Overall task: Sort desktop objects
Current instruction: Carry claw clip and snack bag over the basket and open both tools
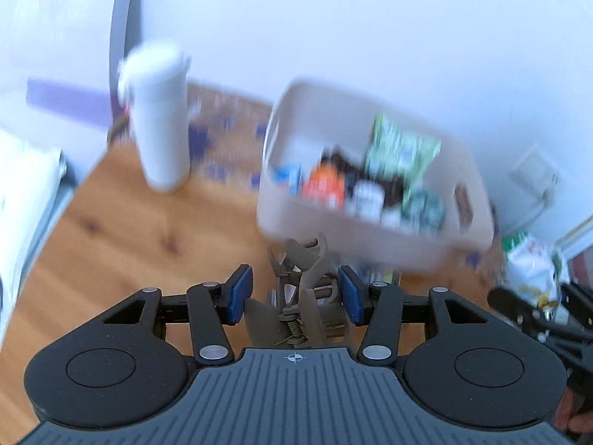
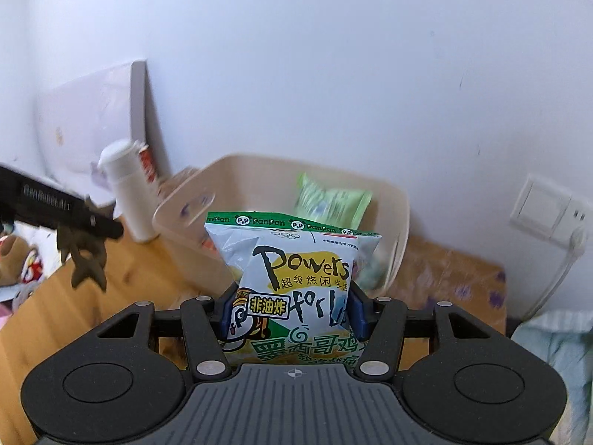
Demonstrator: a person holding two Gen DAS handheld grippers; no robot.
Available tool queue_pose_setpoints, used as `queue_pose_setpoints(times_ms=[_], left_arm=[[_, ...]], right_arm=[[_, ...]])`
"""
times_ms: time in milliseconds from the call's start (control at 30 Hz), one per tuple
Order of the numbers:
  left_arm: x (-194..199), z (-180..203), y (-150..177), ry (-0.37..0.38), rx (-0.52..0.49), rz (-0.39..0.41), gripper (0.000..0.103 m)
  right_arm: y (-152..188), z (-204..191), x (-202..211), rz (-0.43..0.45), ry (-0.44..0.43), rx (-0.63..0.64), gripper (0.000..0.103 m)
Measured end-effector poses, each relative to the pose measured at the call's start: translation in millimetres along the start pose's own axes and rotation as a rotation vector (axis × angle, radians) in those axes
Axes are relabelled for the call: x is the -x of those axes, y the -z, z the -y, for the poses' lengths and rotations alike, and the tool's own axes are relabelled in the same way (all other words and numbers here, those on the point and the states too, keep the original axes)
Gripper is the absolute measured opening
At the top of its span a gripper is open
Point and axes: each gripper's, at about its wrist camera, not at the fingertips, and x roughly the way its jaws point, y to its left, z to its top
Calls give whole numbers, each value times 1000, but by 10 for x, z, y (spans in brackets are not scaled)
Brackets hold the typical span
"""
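At the far left of the wooden desk point(image 1: 122, 222) a white bottle point(image 1: 159, 118) stands upright, apart from everything else, and whether it counts as sorted or is left to handle is not something the frames settle. Next, the left gripper point(image 1: 295, 293) has its jaws part-spread and pinching a grey-brown hair claw clip point(image 1: 300, 289) between the blue pads, the clip's teeth poking forward toward the near wall of the beige bin point(image 1: 407, 248); in the right wrist view the same clip hangs clear of the desk under that gripper, so it is held in the air and not yet dropped. The bin sits toward the back of the desk against the wall and already carries a fair load: a green packet point(image 1: 400, 148) standing up at its rear, an orange item, a white-capped jar and some darker pieces, too blurred to name. So a good share of the sorting looks done. Further right, the right gripper point(image 2: 292, 309) has its jaws closed on a PanPan snack bag point(image 2: 296, 282), squeezing its lower half with the bag upright just in front of the bin and off the desk. By my reading, both held items remain to be placed, and little loose clutter shows on the bare wood
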Motion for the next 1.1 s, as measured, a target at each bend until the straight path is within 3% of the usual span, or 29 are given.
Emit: queue_pose_setpoints(times_ms=[167,300,567,767,900,1000,1033,1067,1100], left_arm=[[23,68,-501,12,-27,98,52],[-94,145,-789,20,-59,133,52],[-588,384,-1027,33,-99,61,52],[-971,599,-918,28,-207,45,52],[-1197,609,-840,54,-217,-17,52],[-1218,603,-798,53,-204,-2,53],[-1205,602,-798,64,-200,8,58],[-1195,600,-804,69,-198,13,71],[-1175,595,-813,61,-193,23,78]], right_arm=[[-263,-12,-156,21,47,8,54],[-435,-72,-345,12,87,24,54],[-613,-103,-888,-66,155,33,54],[-600,-128,-1298,-143,198,66,54],[-563,-173,-1450,-174,212,95,55],[-546,-233,-1451,-169,202,128,67],[-545,-252,-1434,-161,205,139,73],[-545,-269,-1413,-150,213,147,81],[-547,-279,-1384,-136,217,152,85]])
